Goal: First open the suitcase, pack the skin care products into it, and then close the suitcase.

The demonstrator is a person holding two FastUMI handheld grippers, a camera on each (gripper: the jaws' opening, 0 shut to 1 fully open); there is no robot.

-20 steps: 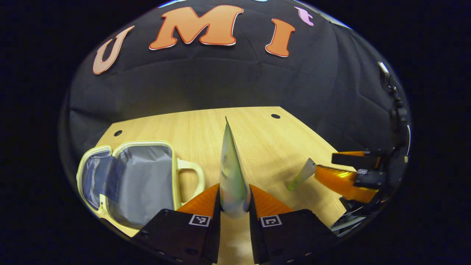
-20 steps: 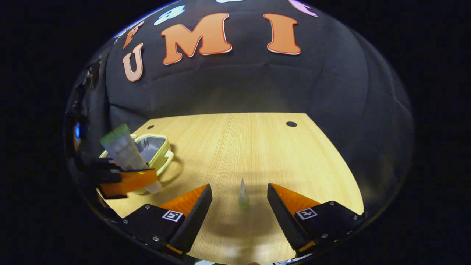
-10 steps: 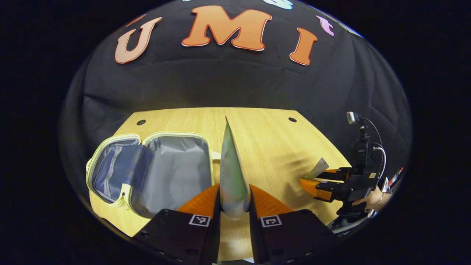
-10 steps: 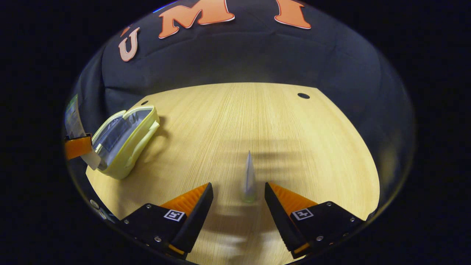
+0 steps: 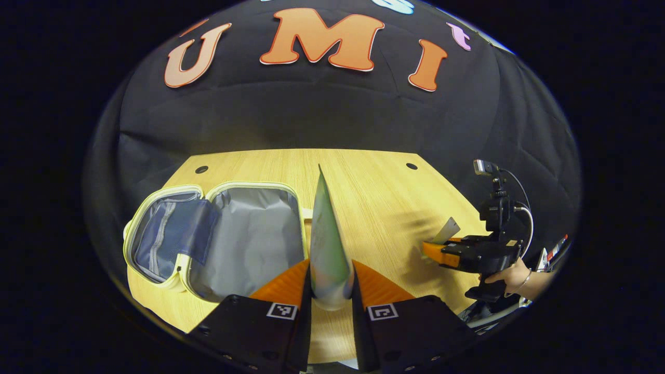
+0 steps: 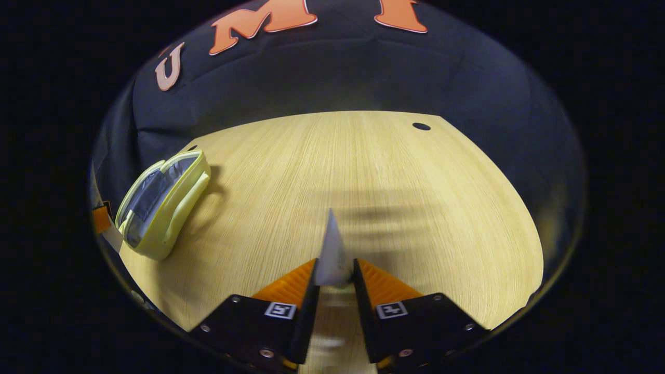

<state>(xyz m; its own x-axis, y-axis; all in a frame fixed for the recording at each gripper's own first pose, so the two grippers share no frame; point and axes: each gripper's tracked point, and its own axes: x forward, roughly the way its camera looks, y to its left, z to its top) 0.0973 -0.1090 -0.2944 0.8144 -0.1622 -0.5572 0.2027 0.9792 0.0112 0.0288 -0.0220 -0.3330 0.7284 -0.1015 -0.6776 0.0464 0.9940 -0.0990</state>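
The pale yellow suitcase point(image 5: 244, 244) lies open on the wooden table, grey lining up, to the left of my left gripper point(image 5: 331, 283). That gripper is shut on a large pale green tube point(image 5: 326, 239) that stands upright between its fingers, seen edge-on. In the right gripper view my right gripper point(image 6: 335, 275) is shut on a small pale tube point(image 6: 331, 252) just above the tabletop. The suitcase point(image 6: 161, 200) shows far to the left there. In the left gripper view the right gripper point(image 5: 457, 252) appears at the right with the small tube point(image 5: 447, 229) sticking up from it.
The wooden table point(image 6: 374, 171) has round holes point(image 6: 421, 126) near its far corners. A hand point(image 5: 511, 275) holds the right gripper at the table's right edge. Black cloth walls the booth behind the table.
My right gripper moved forward over the small tube and shut on it. My left gripper carried the large tube left, closer to the open suitcase.
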